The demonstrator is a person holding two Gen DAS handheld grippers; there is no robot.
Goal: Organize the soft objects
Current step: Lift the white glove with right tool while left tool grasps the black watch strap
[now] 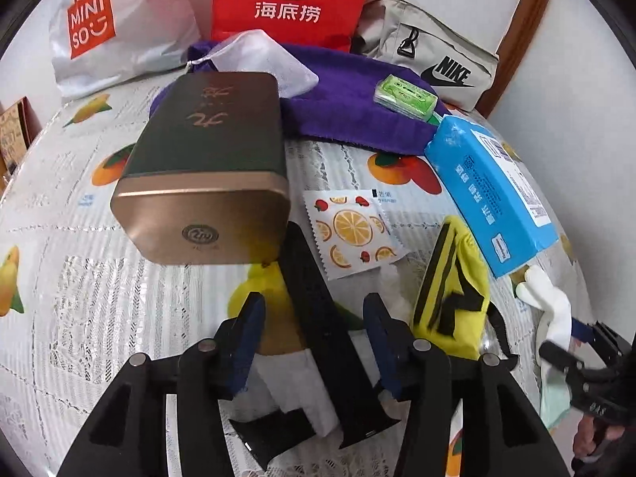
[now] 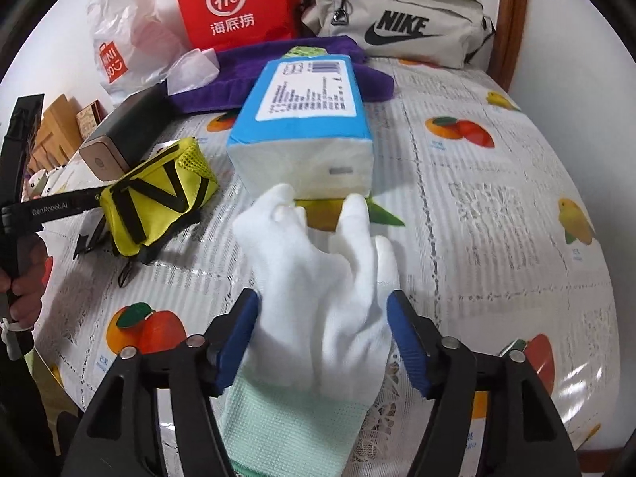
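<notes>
**Two hand-held grippers over soft items on a fruit-print counter**

Left wrist view: the left gripper (image 1: pixel 314 318) hangs above the counter (image 1: pixel 99 298), its jaws apart, with a black strap (image 1: pixel 306 278) running between them; the blue pads do not press on it. The strap leads to a yellow pouch (image 1: pixel 449 298) with black bands, lying just right of the jaws. Ahead lie a dark green tin (image 1: pixel 206 159) with a bronze end, an orange-print sachet (image 1: pixel 349 230), a blue tissue pack (image 1: pixel 497 190), and a purple cloth (image 1: pixel 349 107) carrying a small green packet (image 1: pixel 405 93).

Right wrist view: the right gripper (image 2: pixel 324 318) straddles a white glove (image 2: pixel 318 270) with a pale green cuff, lying flat on the counter just before the tissue pack. Its jaws stand wide, one pad on each side of the glove; whether they touch it cannot be told.

Background: a Miniso bag (image 1: pixel 99 31), a red Haidilao bag (image 1: pixel 290 0) and a grey Nike pouch (image 2: pixel 397 24) stand at the far edge.
</notes>
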